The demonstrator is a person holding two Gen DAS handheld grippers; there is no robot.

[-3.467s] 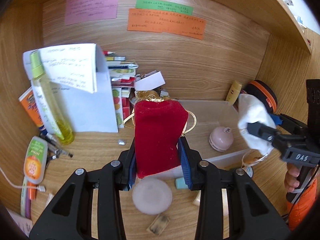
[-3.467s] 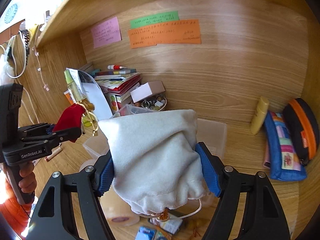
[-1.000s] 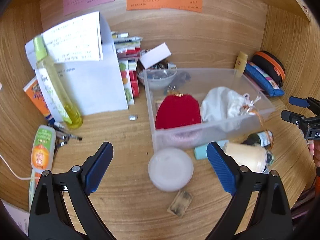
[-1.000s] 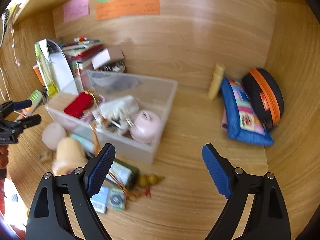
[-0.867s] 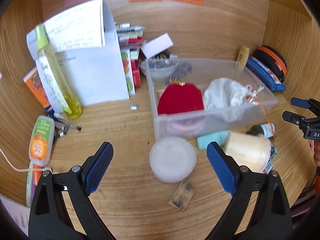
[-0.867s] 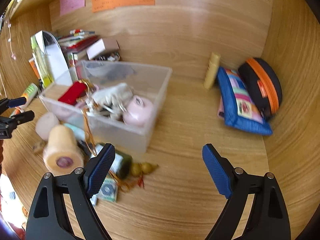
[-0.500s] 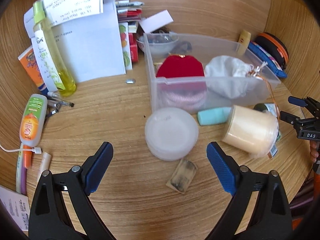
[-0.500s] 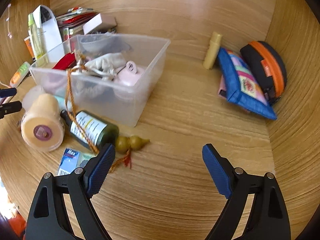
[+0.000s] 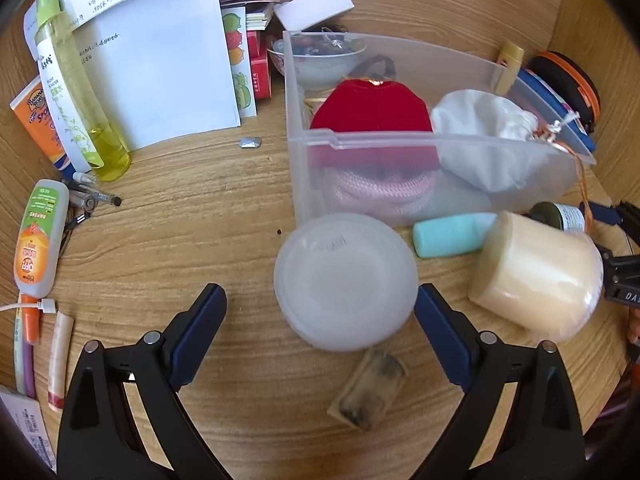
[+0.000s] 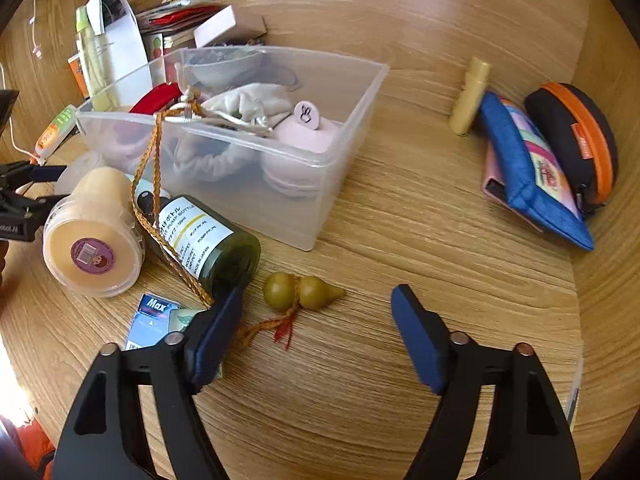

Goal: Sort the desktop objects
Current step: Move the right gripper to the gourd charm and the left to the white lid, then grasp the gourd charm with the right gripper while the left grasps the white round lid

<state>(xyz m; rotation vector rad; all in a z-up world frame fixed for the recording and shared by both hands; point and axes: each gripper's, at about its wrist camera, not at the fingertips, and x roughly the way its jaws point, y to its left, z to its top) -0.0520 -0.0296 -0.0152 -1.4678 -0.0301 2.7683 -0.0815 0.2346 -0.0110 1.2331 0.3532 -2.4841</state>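
The left gripper (image 9: pixel 320 320) is spread wide and empty over the worktop (image 9: pixel 192 232), a white lid (image 9: pixel 344 280) between its fingertips. At 1 o'clock a clear bin (image 9: pixel 400 140) holds a red pouch (image 9: pixel 370 106) and a white pouch (image 9: pixel 480 120). The right gripper (image 10: pixel 316 320) also gapes wide, empty, with a gourd charm (image 10: pixel 302 292) lying between its tips, a dark bottle (image 10: pixel 204 240) at 10 o'clock.

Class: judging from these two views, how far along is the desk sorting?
Done: the red pouch and white pouch lie in the bin. In hand: nothing; left gripper and right gripper are open. Left: round tub, gourd, green bottle.
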